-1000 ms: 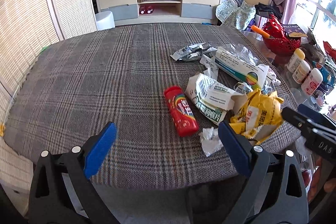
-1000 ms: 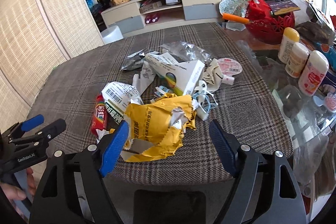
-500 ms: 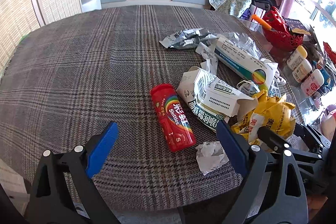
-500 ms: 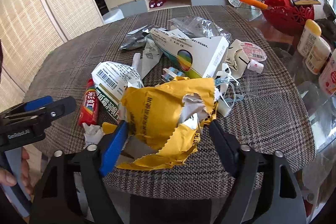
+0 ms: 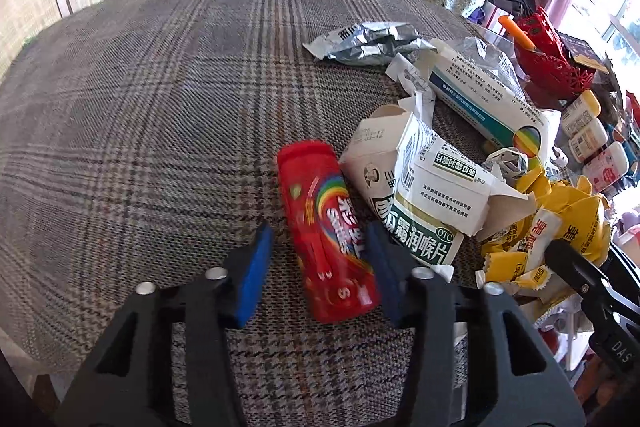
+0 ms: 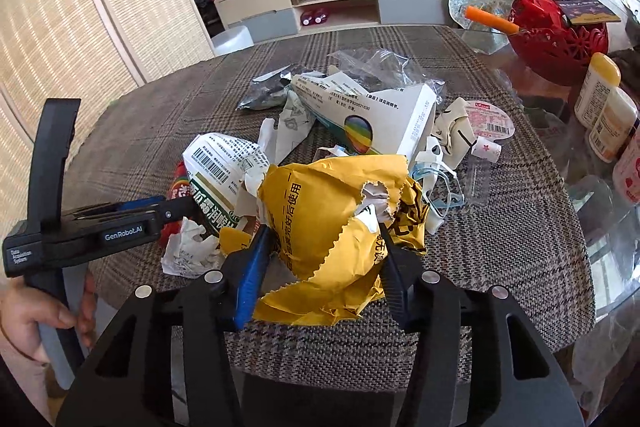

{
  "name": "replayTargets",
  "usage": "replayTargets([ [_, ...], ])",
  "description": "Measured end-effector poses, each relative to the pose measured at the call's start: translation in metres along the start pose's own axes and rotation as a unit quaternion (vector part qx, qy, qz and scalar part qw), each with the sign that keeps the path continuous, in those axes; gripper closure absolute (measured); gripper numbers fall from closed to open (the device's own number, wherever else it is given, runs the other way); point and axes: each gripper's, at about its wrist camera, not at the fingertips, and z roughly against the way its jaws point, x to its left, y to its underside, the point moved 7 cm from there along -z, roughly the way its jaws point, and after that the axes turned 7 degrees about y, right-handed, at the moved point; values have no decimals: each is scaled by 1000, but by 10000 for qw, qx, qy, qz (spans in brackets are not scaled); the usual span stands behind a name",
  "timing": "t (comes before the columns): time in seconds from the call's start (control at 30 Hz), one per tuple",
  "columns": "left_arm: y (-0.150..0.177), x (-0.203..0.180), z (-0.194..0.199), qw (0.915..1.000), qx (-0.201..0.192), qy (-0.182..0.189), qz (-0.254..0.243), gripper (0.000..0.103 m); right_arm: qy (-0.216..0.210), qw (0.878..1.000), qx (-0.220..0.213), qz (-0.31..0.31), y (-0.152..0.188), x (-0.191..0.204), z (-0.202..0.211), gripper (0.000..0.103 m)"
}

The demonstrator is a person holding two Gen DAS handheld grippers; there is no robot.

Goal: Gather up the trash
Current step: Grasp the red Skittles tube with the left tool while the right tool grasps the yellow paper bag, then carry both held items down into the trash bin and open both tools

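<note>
A red Skittles tube (image 5: pixel 326 227) lies on the plaid tablecloth (image 5: pixel 160 107). My left gripper (image 5: pixel 318 259) straddles its near half, jaws partly closed; the right pad touches it, a gap shows at the left pad. My right gripper (image 6: pixel 322 259) is closed around a crumpled yellow paper bag (image 6: pixel 336 211), both pads pressing its sides. The bag also shows in the left wrist view (image 5: pixel 556 227). A torn white-green medicine box (image 5: pixel 424 195), a long white box (image 6: pixel 360 107), a silver foil wrapper (image 5: pixel 368 41) and a white paper wad (image 6: pixel 188 251) lie among the trash.
A red basket (image 6: pixel 560 39) and several white bottles (image 6: pixel 604 107) stand on the glass table part at the right. A round foil lid (image 6: pixel 490 119) and clear plastic (image 6: pixel 372 63) lie beyond the boxes. The table's near edge is just under both grippers.
Both grippers moved forward and their jaws narrowed. The left now straddles the red tube; the right has closed on the yellow bag.
</note>
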Motion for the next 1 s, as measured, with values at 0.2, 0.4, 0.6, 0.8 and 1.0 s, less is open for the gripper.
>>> replayTargets([
  [0.2,-2,-9,-4,10000,2,-46,-76,72,-50,9999,-146,-38,-7,-2,11,52],
  [0.4,-3,-17,18,9996,-199,-120,-167,73,-79,9997,-212,-46,-9,-1,24,52],
  [0.6,-2,-36,75,9978,-605,-82,-271,73,-50,9991,-420,-18,-11,2,60,52],
  [0.8,23,-72,140,9938,-988,193,-477,73,73,9966,-826,-7,-10,1,127,52],
  [1.0,72,-105,183,9888,-1183,547,-727,72,319,9943,-1016,82,28,-5,177,52],
])
